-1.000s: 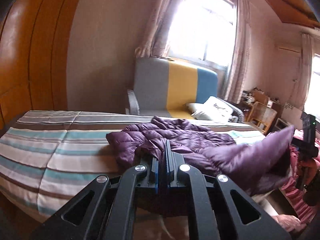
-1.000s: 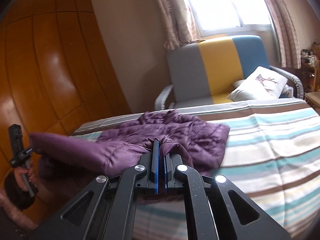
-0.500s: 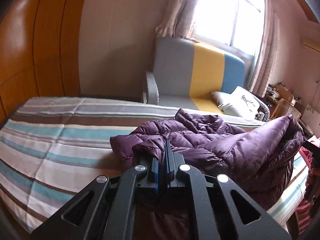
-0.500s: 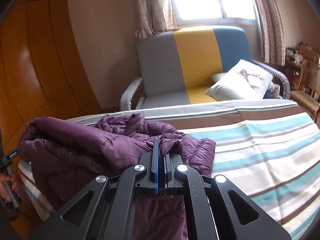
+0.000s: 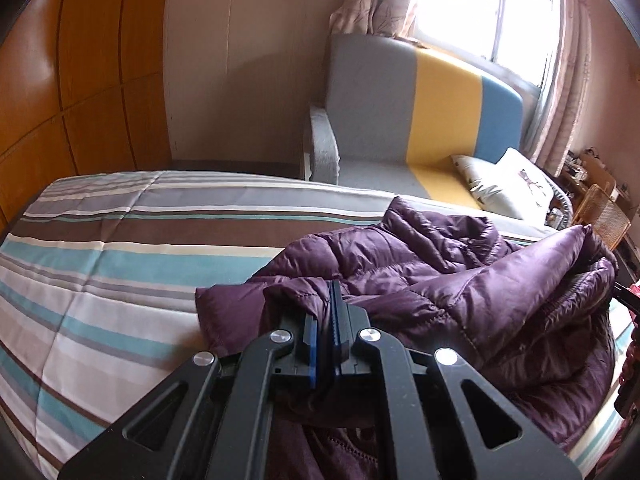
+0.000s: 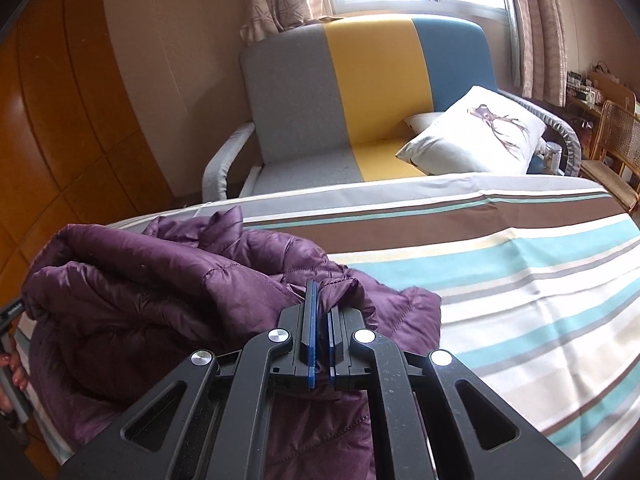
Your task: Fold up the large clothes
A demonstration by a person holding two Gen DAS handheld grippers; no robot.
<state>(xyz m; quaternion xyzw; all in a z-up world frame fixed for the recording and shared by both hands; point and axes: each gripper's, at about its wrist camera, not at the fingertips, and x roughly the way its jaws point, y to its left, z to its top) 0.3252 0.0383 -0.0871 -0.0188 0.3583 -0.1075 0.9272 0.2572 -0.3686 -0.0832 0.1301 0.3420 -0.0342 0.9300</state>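
Spreading across the scene, a wide bed under a quilted cover striped teal, brown, grey and white [image 5: 120,264]. Beyond it, a grey, yellow and blue fabric armchair [image 6: 360,92] holding a white cushion with a printed deer [image 6: 472,132]. Heaped on the bed's near edge, a puffy, shiny purple quilted jacket [image 5: 460,280], now carried forward from where it hung off the side a second ago and doubled over itself. Probably the first big fold nearly laid. Clamped on a pinch of jacket edge, left gripper [image 5: 329,320]; likewise clamped on another pinch, right gripper [image 6: 320,320]. Release likely next.
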